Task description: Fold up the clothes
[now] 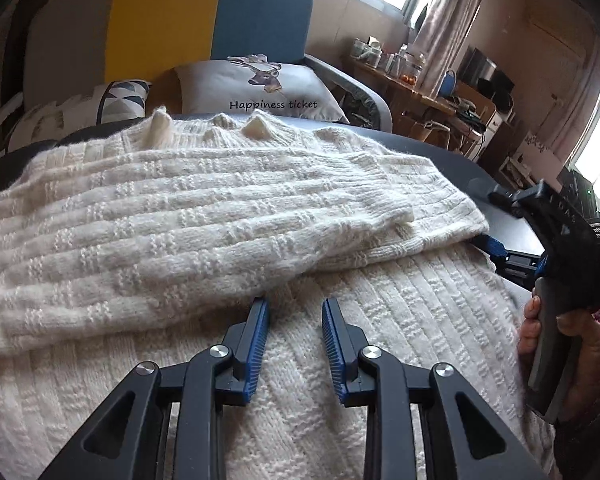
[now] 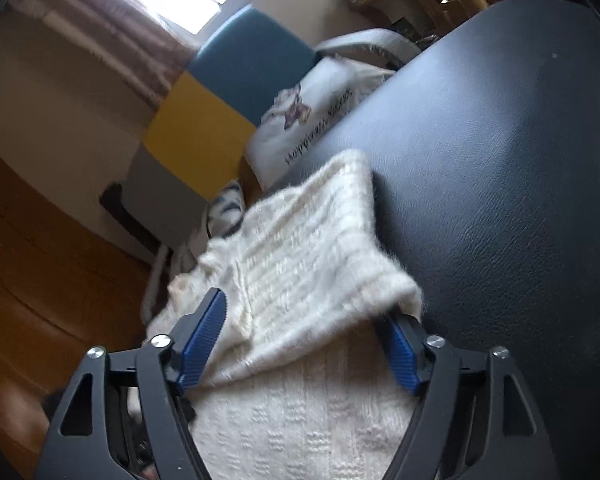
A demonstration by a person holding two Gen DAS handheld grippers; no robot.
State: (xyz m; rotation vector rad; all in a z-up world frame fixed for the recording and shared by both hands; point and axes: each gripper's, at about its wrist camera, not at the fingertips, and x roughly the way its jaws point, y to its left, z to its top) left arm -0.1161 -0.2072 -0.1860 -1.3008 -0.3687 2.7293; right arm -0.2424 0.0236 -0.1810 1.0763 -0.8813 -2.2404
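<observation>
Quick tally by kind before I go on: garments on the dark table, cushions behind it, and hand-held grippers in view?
Cream knit sweater on the dark table: 1
Cushions (deer-print cushion, patterned cushion): 2
Hand-held grippers (left hand-held gripper, right hand-held gripper): 2
Total: 5

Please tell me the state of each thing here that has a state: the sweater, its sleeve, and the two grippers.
white knit sweater: spread flat on the dark table, partly folded.
sleeve: folded across the body.
left gripper: open, empty, above the sweater.
right gripper: open wide, folded edge of the sweater between its fingers, not pressed.
</observation>
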